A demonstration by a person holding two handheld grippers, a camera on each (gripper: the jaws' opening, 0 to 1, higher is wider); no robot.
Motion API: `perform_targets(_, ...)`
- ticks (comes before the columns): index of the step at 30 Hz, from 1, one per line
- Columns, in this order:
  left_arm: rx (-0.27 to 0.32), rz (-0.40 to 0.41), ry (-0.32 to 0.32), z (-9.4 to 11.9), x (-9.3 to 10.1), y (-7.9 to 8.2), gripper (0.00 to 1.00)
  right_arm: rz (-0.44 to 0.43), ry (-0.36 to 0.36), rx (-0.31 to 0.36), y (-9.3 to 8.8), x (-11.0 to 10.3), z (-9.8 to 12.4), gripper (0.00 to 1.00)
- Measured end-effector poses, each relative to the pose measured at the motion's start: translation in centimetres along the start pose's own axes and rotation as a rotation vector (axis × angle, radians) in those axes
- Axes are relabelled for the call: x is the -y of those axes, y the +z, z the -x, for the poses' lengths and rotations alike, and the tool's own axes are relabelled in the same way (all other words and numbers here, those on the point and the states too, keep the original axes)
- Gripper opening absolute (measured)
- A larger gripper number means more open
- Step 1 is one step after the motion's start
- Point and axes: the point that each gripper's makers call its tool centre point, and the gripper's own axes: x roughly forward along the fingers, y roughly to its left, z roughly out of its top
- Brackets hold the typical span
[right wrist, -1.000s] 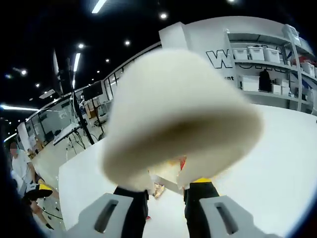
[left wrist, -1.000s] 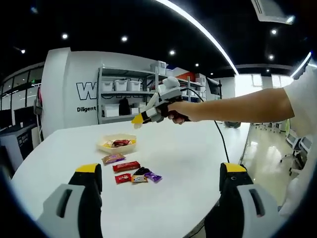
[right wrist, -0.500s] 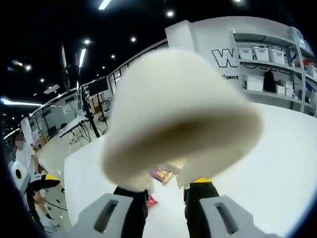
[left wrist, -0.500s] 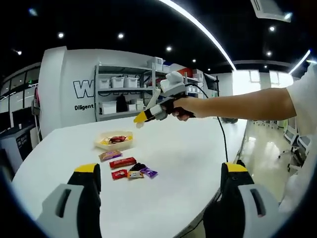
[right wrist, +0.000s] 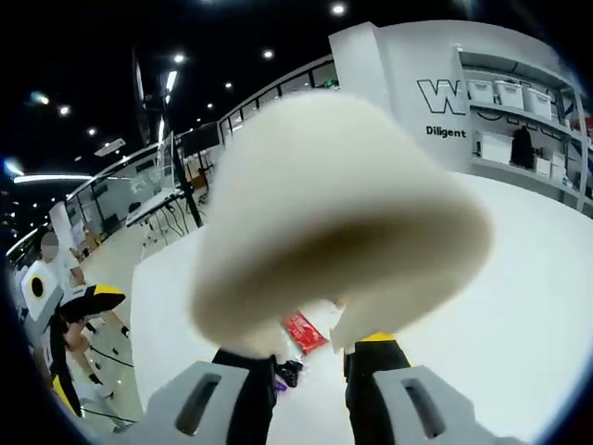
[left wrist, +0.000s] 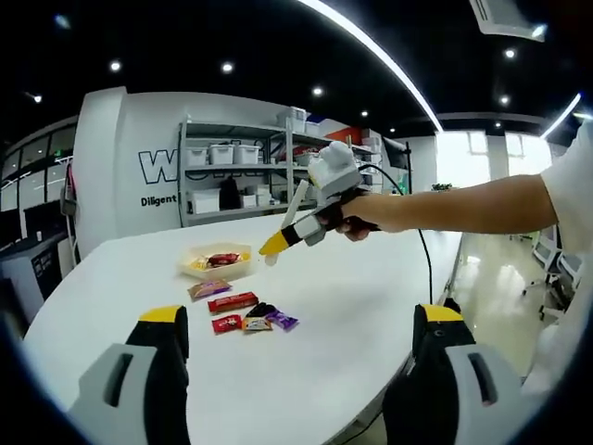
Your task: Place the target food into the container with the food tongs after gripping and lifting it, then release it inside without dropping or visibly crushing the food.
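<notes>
Snacks [left wrist: 243, 313] lie loose on the tabletop [left wrist: 324, 306] at 11 o'clock of your left tongs [left wrist: 295, 326], spread apart; your right tongs [right wrist: 310, 350] clamp food tongs [right wrist: 324, 204].

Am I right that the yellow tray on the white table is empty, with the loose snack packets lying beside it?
Not quite: the yellow tray already holds wrapped snacks, as the left gripper view shows. The loose snack packets do lie beside it on the white table.

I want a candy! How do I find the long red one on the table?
Start at the big white table and find the shallow yellowish tray. Just in front of it lies a loose cluster of wrapped sweets. The long red one is the largest bar there, flat, between a brownish packet and smaller pieces.
</notes>
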Motion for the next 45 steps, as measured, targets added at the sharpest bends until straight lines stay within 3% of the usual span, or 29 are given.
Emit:
perform_targets(16,0.002,0.007,-0.009,0.1,0.2,-0.3,0.99,0.015,0.047,-0.07,-4.1,-3.0,-1.2,0.21)
perform_targets(30,0.002,0.0,-0.018,0.1,0.5,-0.5,0.99,0.064,0.039,-0.119,-6.9,-4.0,-1.5,0.22)
perform_targets(33,0.002,-0.002,-0.014,0.2,0.4,-0.5,0.99,0.098,0.03,-0.129,-7.2,-3.8,-1.3,0.22)
perform_targets(45,-0.006,-0.003,-0.001,0.2,-0.2,-0.9,0.99,0.092,-0.014,-0.135,-7.2,-1.2,-0.1,0.22)
